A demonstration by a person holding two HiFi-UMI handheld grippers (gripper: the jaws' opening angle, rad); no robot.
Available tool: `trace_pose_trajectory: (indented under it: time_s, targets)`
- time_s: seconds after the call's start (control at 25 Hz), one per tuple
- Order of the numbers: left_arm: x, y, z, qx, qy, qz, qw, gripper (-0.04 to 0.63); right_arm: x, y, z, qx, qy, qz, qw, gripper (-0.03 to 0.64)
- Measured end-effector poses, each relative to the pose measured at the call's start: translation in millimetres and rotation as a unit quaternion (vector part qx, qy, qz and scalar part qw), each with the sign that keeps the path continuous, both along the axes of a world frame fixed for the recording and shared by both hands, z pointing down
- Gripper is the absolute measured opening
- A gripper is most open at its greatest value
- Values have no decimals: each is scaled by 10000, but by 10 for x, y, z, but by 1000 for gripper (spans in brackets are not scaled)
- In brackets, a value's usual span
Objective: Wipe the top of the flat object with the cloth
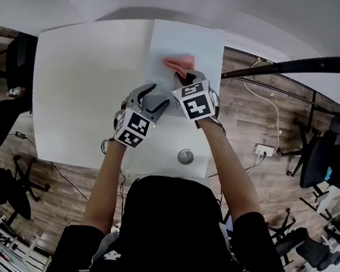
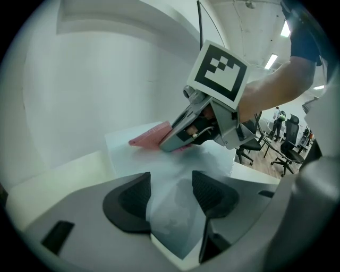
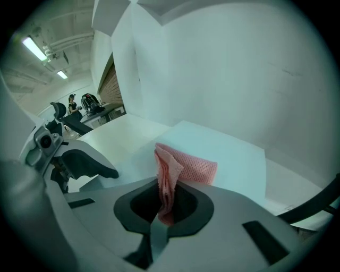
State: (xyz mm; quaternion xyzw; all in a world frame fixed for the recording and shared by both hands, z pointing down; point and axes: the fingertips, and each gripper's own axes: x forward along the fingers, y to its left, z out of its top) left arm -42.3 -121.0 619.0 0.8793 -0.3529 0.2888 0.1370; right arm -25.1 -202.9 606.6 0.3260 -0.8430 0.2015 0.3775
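Observation:
A pale flat board lies on the white table, at its far edge. On the board rests a pink cloth. My right gripper is shut on the cloth's near end. In the right gripper view the cloth runs from between the jaws out onto the board. My left gripper sits at the board's near left corner. Its jaws are open, with the board's corner lying between them. The left gripper view also shows the right gripper on the cloth.
A round metal grommet is set in the table near its front edge. A black boom reaches in from the right above the floor. Office chairs and a power strip stand on the wooden floor around the table.

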Motion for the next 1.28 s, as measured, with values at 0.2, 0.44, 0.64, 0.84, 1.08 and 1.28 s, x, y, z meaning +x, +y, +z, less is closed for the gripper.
trace_pose_trajectory:
  time_s: [0.2, 0.44, 0.64, 0.84, 1.08, 1.28]
  targets:
    - [-5, 4, -7, 9, 12, 0, 10000, 241, 350, -172, 29, 91, 129, 371, 9992, 44]
    - [-9, 0, -3, 12, 30, -3, 10000, 241, 753, -313, 37, 127, 259, 808, 9963, 44]
    - [-12, 2, -4, 14, 34, 3, 10000, 240, 954, -394, 22, 183, 294, 1095, 9934, 44]
    - [-3, 1, -1, 19, 46, 24, 10000, 240, 1083, -443, 28, 298, 388, 1261, 9908, 44]
    - [-12, 3, 0, 25, 45, 20, 10000, 240, 1043, -484, 29, 267, 439, 1226, 9911, 44]
    - [-1, 2, -10, 16, 44, 33, 10000, 239, 885, -551, 18, 275, 497, 1124, 9920, 44]
